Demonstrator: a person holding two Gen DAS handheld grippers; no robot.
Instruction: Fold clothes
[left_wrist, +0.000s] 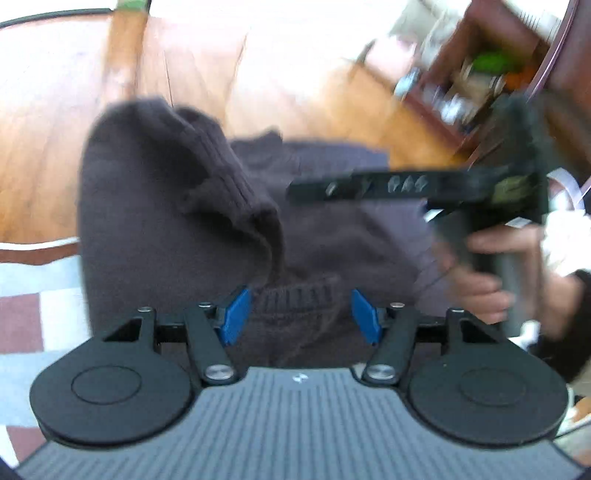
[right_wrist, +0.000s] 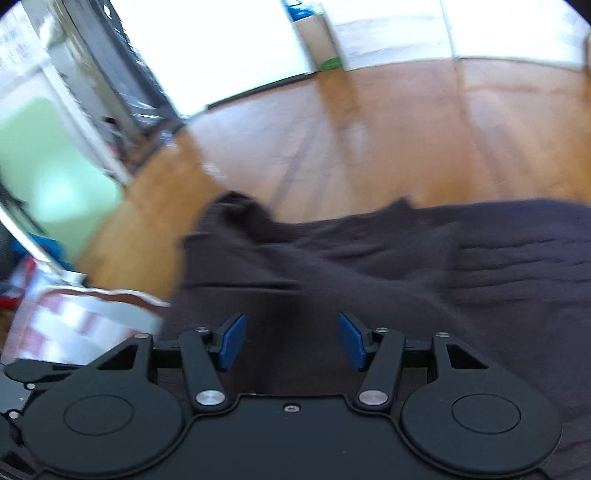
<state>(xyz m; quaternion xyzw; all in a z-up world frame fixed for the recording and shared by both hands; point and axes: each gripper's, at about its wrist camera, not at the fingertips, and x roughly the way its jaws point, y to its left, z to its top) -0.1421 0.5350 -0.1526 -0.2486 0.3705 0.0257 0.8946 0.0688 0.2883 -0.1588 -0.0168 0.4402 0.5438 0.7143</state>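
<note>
A dark brown rib-knit sweater (left_wrist: 177, 206) lies rumpled mid-frame on the glossy wooden floor (left_wrist: 44, 155). Left tongs (left_wrist: 300, 314) and right tongs (right_wrist: 291, 341) both gape, blue-padded, over soft folds.

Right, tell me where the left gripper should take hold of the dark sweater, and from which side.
Grip the ribbed edge of the dark sweater, straight ahead between the open blue pads of the left gripper. Come in low from the near side: that band lies bunched and slightly raised, so it probably gives the pads something to close on.
</note>
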